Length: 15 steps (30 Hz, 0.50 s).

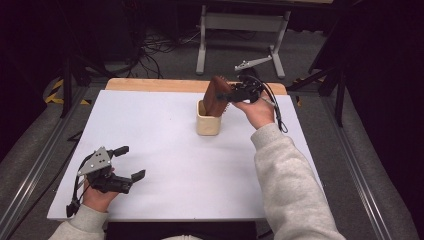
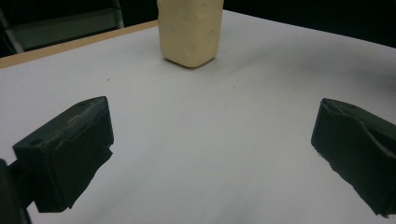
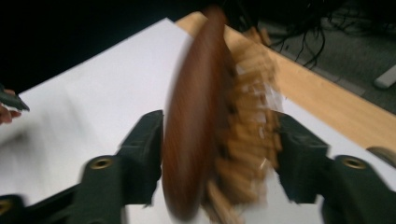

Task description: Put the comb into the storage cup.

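Currently, per view:

High view – right gripper [image 1: 231,93]: held at the far side of the white tabletop [image 1: 165,150], level with the dark brown wooden brush with pale bristles [image 1: 216,95].
High view – brush: stood on end and tilted in the cream, squarish ceramic holder [image 1: 208,124], top half sticking out above the rim.
High view – left gripper [image 1: 131,162]: rested near the front left corner of the tabletop, jaws spread wide, nothing between them; well apart from the holder.

Left gripper view – jaws: seen far apart at both lower corners, bare tabletop [image 2: 210,140] between them. Released.
Left gripper view – holder [image 2: 190,32]: seen ahead near the top edge, well beyond the jaws.

Right gripper view – brush [image 3: 196,116]: motion-blurred, placed upright between the two black jaws, wooden back toward the left jaw, bristles toward the right jaw.
Right gripper view – claw state: jaws partly spread; contact of the pads with the brush cannot be told through the blur.
Right gripper view – background: tabletop [image 3: 93,93] and its light wooden edge strip [image 3: 327,102] seen behind the brush.
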{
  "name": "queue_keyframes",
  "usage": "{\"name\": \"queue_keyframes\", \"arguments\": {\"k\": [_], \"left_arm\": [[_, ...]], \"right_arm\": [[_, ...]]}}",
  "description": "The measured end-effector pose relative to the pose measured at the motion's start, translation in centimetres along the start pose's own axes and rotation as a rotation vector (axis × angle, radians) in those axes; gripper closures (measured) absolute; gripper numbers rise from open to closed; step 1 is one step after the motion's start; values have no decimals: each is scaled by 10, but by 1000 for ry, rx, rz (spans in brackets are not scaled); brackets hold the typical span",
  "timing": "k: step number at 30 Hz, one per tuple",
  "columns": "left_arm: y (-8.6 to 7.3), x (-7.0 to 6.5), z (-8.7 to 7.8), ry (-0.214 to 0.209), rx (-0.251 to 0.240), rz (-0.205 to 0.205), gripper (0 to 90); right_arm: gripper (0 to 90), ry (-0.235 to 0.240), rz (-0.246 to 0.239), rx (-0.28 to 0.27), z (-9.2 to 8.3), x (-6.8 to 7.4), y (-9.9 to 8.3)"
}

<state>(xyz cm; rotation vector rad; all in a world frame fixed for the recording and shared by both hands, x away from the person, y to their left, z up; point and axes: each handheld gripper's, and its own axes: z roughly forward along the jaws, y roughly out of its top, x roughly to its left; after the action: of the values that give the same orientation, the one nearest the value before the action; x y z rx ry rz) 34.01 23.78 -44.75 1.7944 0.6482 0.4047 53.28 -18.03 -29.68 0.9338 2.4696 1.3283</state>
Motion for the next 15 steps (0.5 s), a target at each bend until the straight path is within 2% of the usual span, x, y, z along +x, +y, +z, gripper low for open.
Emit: {"name": "queue_keyframes", "arguments": {"k": [1, 3, 4, 5, 6, 11, 15], "left_arm": [[0, 0, 0, -1, 1, 0, 2], [0, 0, 0, 0, 2, 0, 1], [0, 0, 0, 0, -1, 0, 2], [0, 0, 0, 2, -1, 5, 2], [0, 0, 0, 1, -2, 5, 1], [1, 1, -1, 6, -4, 0, 2], [0, 3, -1, 7, 1, -1, 2]], "right_arm": [[286, -24, -27, -21, -2, 1, 1], [150, -104, -98, -55, -4, 5, 2], [115, -139, -122, -69, -5, 6, 2], [75, -204, -139, -71, -8, 7, 3], [57, -224, -146, -75, -9, 7, 3], [23, -257, -184, -117, -21, 11, 4], [23, -265, -215, -117, -32, 18, 4]]}}
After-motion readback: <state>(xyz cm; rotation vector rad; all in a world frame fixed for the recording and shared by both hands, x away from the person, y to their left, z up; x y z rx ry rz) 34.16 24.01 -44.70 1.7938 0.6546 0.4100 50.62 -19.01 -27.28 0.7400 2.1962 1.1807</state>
